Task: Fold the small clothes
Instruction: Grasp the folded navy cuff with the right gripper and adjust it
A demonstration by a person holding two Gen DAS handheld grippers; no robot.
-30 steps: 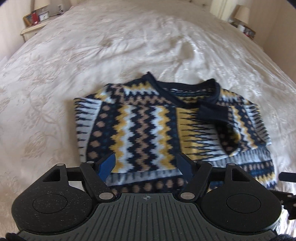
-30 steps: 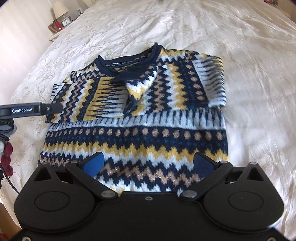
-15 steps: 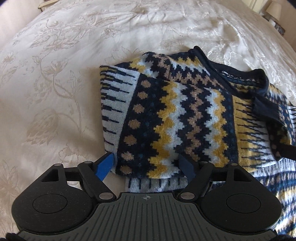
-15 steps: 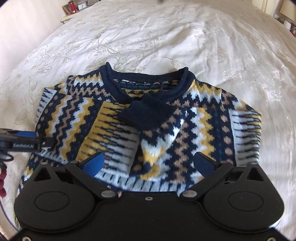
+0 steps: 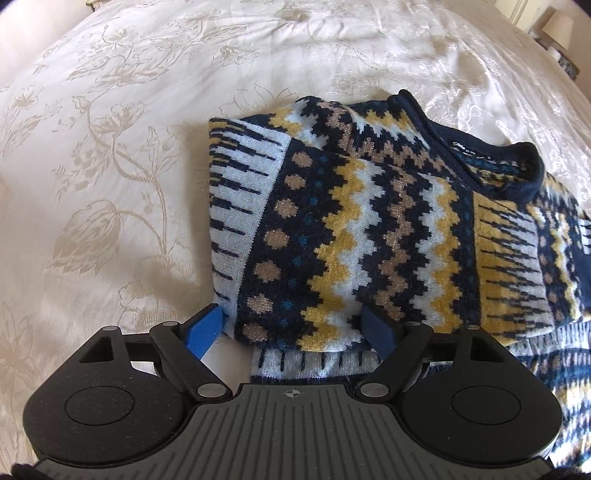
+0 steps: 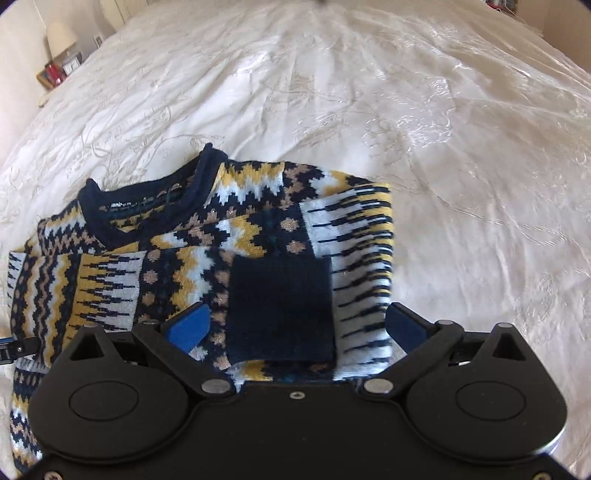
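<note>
A navy, yellow and white zigzag knit sweater (image 5: 369, 229) lies flat on a cream bedspread (image 5: 110, 147), both sleeves folded across its chest. My left gripper (image 5: 291, 328) points steeply down at the sweater's left side. Its jaws are opening, and the folded sleeve's lower edge lies between the blue pads (image 5: 207, 328) without being pinched. My right gripper (image 6: 297, 325) hangs open over the sweater (image 6: 184, 258) on its right side. The sleeve's navy cuff (image 6: 280, 306) lies between its pads (image 6: 188, 325), apart from both.
The embroidered bedspread (image 6: 443, 147) stretches wide past the sweater on every side. A bedside table with a lamp and books (image 6: 55, 70) stands at the far left corner, another lamp (image 5: 557, 26) at the far right.
My left gripper dropped closer to the folded left sleeve, then held still, its jaws a little wider. My right gripper swept from the hem across to the right sleeve's navy cuff.
</note>
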